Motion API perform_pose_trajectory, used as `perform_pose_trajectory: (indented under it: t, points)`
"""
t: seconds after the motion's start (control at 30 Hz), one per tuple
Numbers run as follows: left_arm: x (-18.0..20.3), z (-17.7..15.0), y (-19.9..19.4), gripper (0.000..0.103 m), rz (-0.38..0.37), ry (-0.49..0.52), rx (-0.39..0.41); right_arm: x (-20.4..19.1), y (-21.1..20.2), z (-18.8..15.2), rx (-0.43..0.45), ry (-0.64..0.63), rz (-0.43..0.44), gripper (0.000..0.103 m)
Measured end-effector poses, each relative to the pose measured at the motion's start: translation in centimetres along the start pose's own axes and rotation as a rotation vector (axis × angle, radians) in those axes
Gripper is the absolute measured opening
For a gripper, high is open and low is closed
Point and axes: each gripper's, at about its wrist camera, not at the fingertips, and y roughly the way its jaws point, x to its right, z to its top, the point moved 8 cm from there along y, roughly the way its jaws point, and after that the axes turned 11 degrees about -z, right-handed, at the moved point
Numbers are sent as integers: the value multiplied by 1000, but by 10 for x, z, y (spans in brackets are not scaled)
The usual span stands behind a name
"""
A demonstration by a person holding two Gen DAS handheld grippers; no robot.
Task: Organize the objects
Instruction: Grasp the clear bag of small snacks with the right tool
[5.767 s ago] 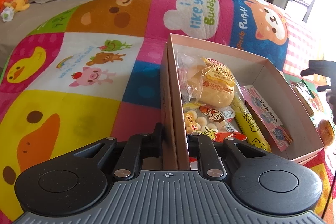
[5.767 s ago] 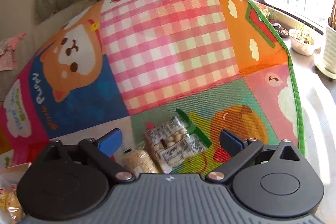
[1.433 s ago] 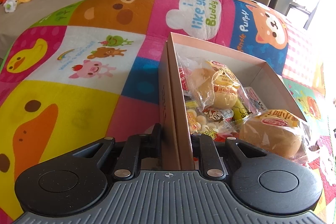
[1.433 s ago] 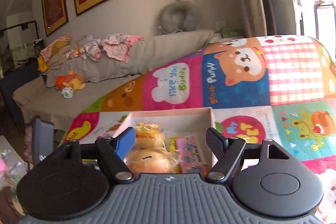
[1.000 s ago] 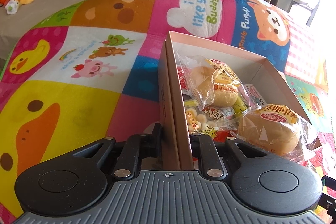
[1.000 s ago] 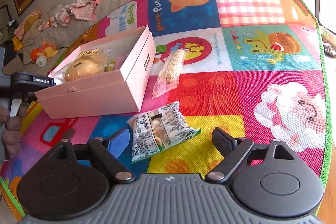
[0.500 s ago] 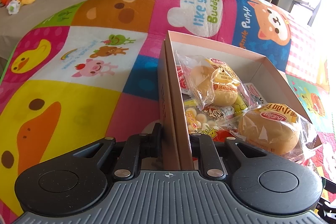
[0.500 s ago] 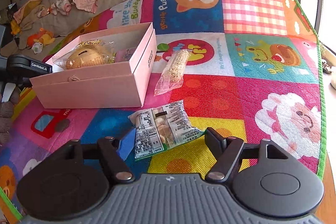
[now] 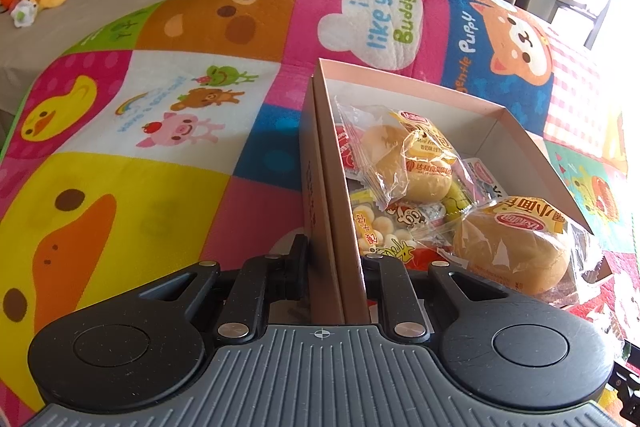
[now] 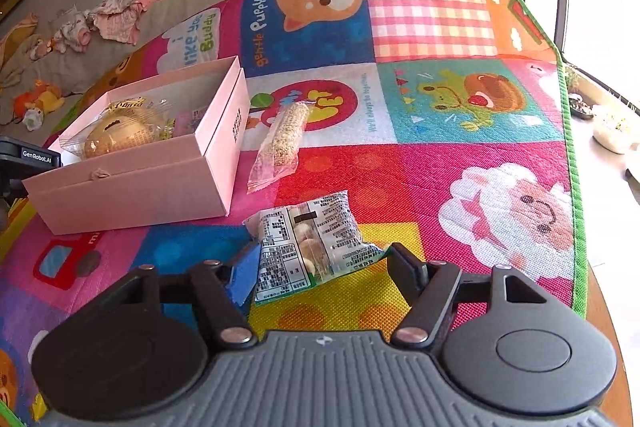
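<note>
Where it lies, snack packet (image 10: 308,247) lengthwise, away.

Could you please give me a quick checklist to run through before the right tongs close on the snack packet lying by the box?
1. Right tongs open wide enough: ok, a finger on each side of the packet.
2. Packet between the fingers: ok, its near end lies in the gap.
3. Fingers down at mat level: cannot tell.
4. Box held steady: ok, left tongs are shut on its near wall.
5. Room in the box: not ok for lying flat; the bun already rides at the rim.
6. Snack bar clear of the grasp: ok, it lies apart, farther off by the box.
</note>
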Motion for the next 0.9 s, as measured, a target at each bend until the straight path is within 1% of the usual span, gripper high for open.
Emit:
perform_pose_trajectory:
  t: [0.17, 0.33, 0.47, 0.6, 0.7, 0.77, 0.9]
  points:
    - [0, 0, 0, 19, -1, 0, 1, 0, -17, -5, 5, -69, -2, 69]
    - [0, 0, 0, 19, 0, 0, 1, 0, -39, -3, -6, -120, 62, 69]
    - [0, 0, 0, 19, 0, 6, -1, -1, -58, 13, 18, -153, 100, 69]
    - [1, 1, 0, 19, -2, 17, -4, -11, -72, 45, 62, -159, 153, 69]
    - [2, 2, 0, 19, -3, 27, -8, -28, -74, 78, 96, -154, 207, 69]
    - [1, 2, 1, 19, -5, 29, -10, -43, -73, 105, 140, -150, 225, 69]
    - [0, 3, 2, 19, -11, 24, -10, -83, -63, 167, 273, -127, 241, 69]
